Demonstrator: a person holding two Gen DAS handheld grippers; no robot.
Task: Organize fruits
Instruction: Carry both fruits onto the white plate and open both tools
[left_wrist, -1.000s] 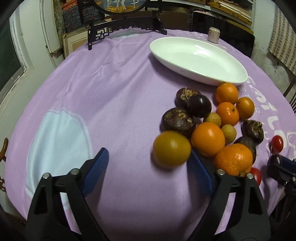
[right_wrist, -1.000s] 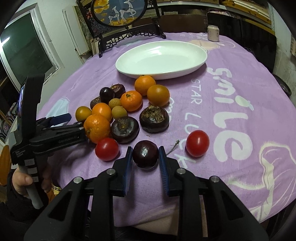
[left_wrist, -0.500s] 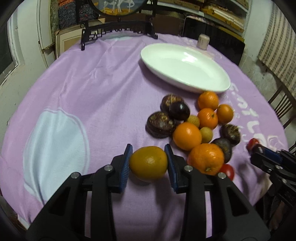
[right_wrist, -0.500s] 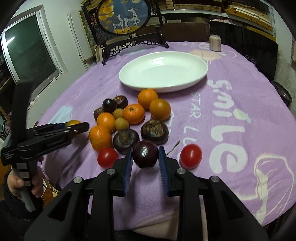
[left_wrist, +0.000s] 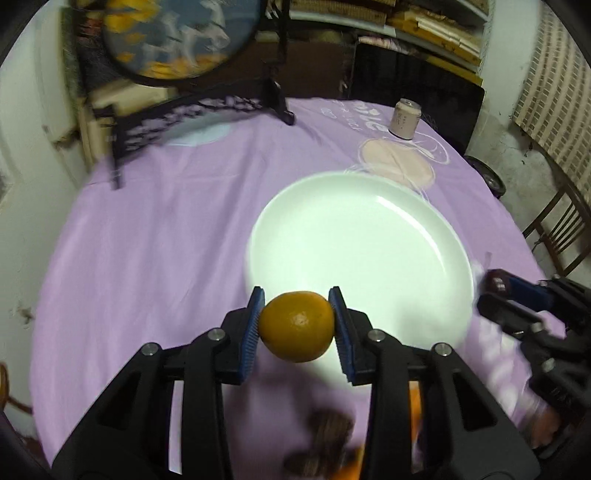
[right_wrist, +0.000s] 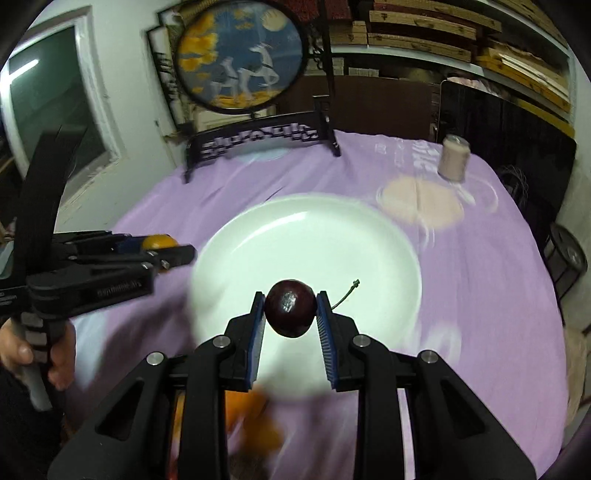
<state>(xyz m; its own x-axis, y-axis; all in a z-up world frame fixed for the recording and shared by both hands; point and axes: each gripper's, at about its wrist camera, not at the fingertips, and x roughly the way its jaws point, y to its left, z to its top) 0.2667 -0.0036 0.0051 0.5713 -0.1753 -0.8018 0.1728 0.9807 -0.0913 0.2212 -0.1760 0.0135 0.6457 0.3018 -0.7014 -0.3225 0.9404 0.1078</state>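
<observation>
My left gripper is shut on a yellow-orange citrus fruit and holds it in the air at the near-left rim of the white oval plate. My right gripper is shut on a dark purple plum with a thin stem, held above the near part of the plate. The right gripper shows at the right in the left wrist view. The left gripper with its fruit shows at the left in the right wrist view. The remaining fruits are blurred below the grippers.
The round table has a purple cloth. A small pale can stands at the far right. A dark carved stand with a round painted screen stands at the far edge. A wooden chair is to the right.
Both grippers lifted their fruits off the cloth and moved forward over the fruit pile to the plate. The left gripper closed on the citrus fruit a second ago.
</observation>
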